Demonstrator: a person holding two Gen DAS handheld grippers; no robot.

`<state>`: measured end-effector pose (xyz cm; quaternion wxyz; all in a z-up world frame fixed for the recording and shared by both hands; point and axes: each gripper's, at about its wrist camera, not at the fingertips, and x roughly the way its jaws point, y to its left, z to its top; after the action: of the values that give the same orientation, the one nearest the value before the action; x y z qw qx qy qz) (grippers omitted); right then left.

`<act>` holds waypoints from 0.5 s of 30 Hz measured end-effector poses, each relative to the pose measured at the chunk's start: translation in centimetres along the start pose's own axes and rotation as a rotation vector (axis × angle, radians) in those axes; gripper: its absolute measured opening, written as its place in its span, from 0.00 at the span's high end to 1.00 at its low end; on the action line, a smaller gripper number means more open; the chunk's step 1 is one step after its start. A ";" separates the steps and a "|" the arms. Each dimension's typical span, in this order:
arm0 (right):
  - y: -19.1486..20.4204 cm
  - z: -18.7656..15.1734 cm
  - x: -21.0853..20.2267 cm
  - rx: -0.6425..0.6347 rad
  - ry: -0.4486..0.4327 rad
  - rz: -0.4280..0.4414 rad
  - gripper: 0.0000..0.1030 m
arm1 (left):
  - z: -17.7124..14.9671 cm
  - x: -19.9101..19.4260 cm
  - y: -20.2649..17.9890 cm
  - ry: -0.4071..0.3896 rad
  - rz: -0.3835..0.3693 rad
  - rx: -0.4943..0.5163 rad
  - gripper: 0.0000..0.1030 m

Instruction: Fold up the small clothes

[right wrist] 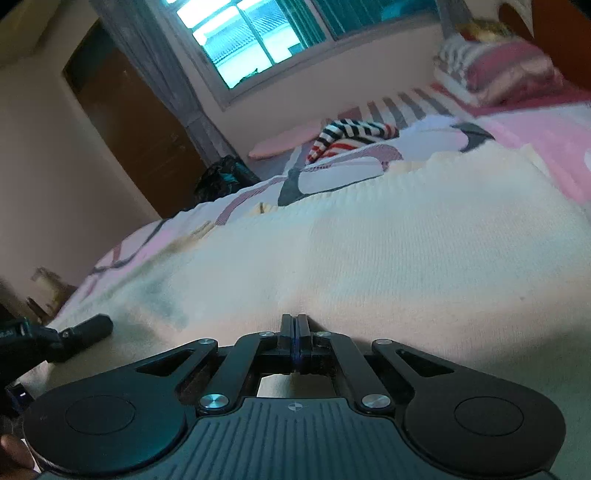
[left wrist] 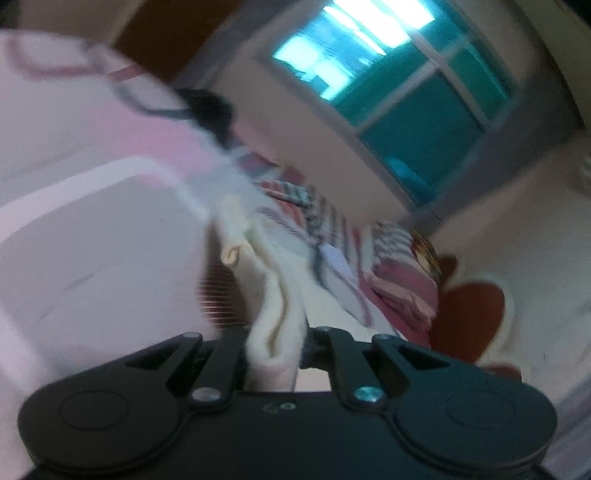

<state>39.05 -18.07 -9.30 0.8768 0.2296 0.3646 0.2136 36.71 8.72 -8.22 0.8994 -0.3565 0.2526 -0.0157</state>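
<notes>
A cream knit garment (right wrist: 369, 236) lies spread on the bed. My right gripper (right wrist: 294, 334) rests low on it with its jaws pressed together; whether cloth is pinched between them I cannot tell. My left gripper (left wrist: 275, 343) is shut on a bunched fold of the same cream garment (left wrist: 275, 317), which rises from between its fingers. The left wrist view is blurred and tilted. The left tool (right wrist: 74, 332) shows at the left edge of the right wrist view, on the garment's edge.
The bed has a pink and white patterned sheet (right wrist: 546, 147). A red, white and black striped garment (right wrist: 354, 136) lies further back, with striped pillows (right wrist: 498, 70) at the head. A window (right wrist: 258, 33) and a brown door (right wrist: 136, 122) are behind.
</notes>
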 end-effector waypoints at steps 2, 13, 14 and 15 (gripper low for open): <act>-1.3 0.8 -2.4 0.076 -0.070 -0.001 1.00 | 0.0 0.3 -2.3 0.022 -0.026 0.064 0.95; -11.9 1.8 -15.3 0.240 -0.197 -0.121 1.00 | -9.0 5.7 -15.5 0.270 -0.130 0.335 0.93; -12.6 1.7 -16.0 0.249 -0.201 -0.137 1.00 | -10.5 7.0 -16.1 0.326 -0.121 0.362 0.85; -13.6 1.6 -16.7 0.265 -0.200 -0.156 1.00 | -12.3 8.7 -16.8 0.414 -0.100 0.404 0.78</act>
<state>32.30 -38.44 -6.81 0.8847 0.3341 0.3173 0.0710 41.14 -13.42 -8.79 0.8796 -0.1714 0.4046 -0.1824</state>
